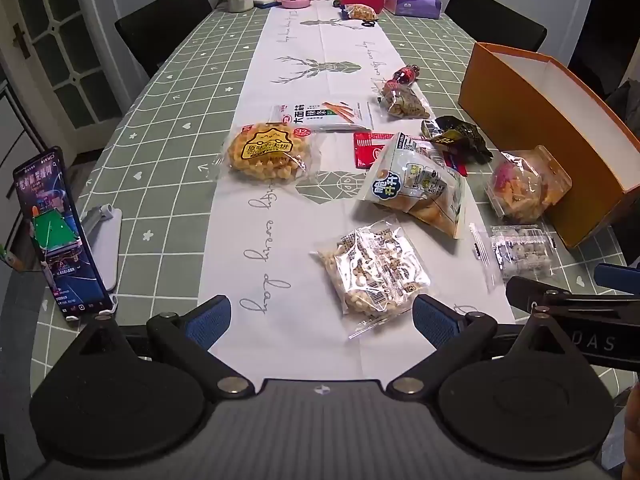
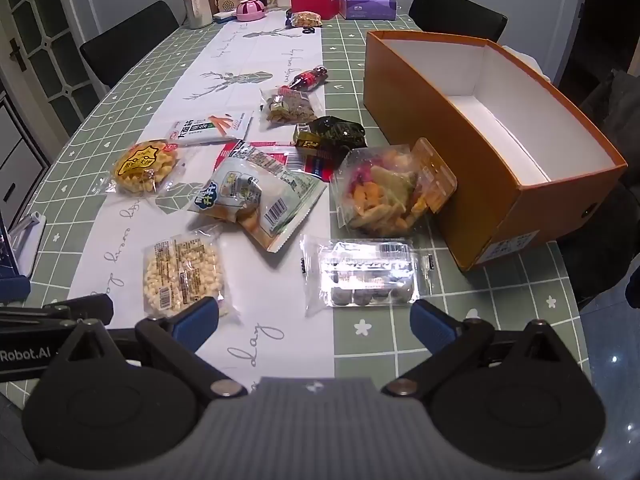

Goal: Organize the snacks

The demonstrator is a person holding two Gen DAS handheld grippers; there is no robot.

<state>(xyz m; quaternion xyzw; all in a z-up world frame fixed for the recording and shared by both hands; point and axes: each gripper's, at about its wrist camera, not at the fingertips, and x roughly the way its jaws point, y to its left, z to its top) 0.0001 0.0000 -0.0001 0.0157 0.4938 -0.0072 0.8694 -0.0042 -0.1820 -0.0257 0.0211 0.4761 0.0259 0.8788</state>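
1. Orange box (image 2: 448, 128) sits open at the table's (image 1: 168, 92) right side, nothing visible inside.
2. Dried-fruit bag (image 2: 384, 192) leans against the box's near wall.
3. Snack packets are spread across the white runner (image 1: 280, 240): waffle (image 1: 266, 154), puffed-grain pack (image 1: 372, 268), blue-label bag (image 2: 256, 196).
4. Left gripper (image 1: 322, 320) and right gripper (image 2: 314, 318) hover, jaws spread wide, gripping nothing.

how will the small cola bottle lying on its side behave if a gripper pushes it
The cola bottle lies on its round side, so it will probably roll. Its smooth plastic looks slippery. It seems dark with drink, so likely heavy for its size.
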